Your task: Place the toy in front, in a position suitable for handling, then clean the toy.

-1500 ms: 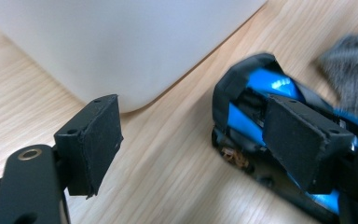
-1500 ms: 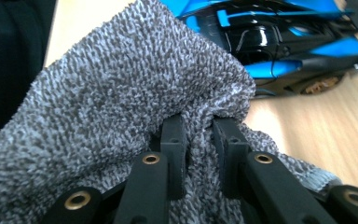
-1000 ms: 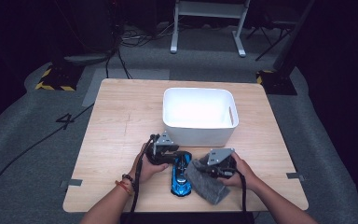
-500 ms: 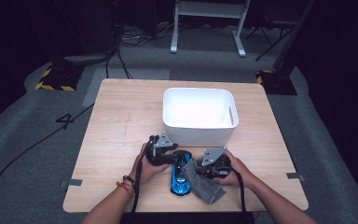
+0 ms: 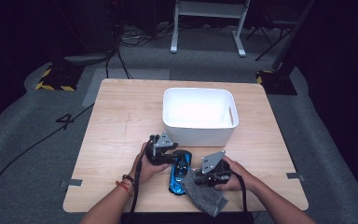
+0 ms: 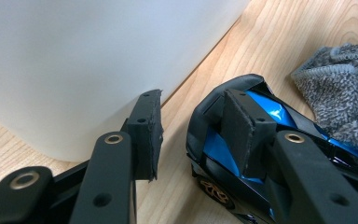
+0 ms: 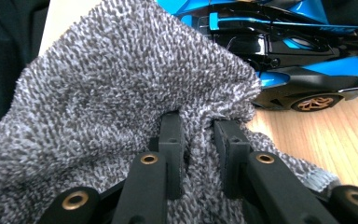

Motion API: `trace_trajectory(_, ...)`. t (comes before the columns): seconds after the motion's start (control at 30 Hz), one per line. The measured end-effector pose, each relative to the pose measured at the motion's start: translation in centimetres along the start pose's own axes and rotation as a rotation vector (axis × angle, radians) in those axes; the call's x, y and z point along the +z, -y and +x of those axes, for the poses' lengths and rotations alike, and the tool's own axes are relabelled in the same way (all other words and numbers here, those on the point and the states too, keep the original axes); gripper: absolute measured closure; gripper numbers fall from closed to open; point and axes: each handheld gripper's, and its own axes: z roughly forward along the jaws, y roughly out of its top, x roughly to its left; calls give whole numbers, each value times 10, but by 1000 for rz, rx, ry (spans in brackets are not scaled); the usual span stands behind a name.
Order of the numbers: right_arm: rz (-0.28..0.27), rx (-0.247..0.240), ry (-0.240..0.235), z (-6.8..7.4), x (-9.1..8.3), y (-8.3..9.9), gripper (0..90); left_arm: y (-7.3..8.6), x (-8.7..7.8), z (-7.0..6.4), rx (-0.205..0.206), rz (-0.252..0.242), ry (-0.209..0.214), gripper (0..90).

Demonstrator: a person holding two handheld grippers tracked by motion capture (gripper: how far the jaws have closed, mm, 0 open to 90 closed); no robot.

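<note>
on the near part of the wooden table [image 5: 121, 121] lies a blue and black toy car [image 5: 179, 171], its length running near to far, just in front of the white bin [image 5: 199, 115] that stands at the table's middle. the left gripper [image 5: 171, 154] sits at the car's far end, on its left side. in the left gripper view its jaws stand wide apart: one pad [image 6: 145, 133] hangs over bare wood beside the bin's wall, the other pad [image 6: 240, 128] lies against the car's blue top, and nothing is clamped between them. the right gripper [image 5: 200, 179] is at the car's right, near the table's near edge, its jaws drawn narrow and pinching a fold of the grey cloth [image 5: 205, 196]. the cloth bunches up just beside the car's right flank and trails toward the near edge.
</note>
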Motion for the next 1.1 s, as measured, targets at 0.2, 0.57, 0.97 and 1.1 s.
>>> trace_trajectory(0.2,-6,3,13,2,0,1,758,-1,-2,-3,7,15,-27,547)
trace_trajectory(0.57,-39,119,225,-18,-9,15,766,-6,-11,-6,19,10,-31,456)
trace_trajectory(0.97,-37,182,304,-34,-16,27,764,6,-46,-37,-39,8,8,185)
trace_trajectory(1.1,-44,176,300,-37,-16,29,765,14,-50,-52,-43,57,-37,165)
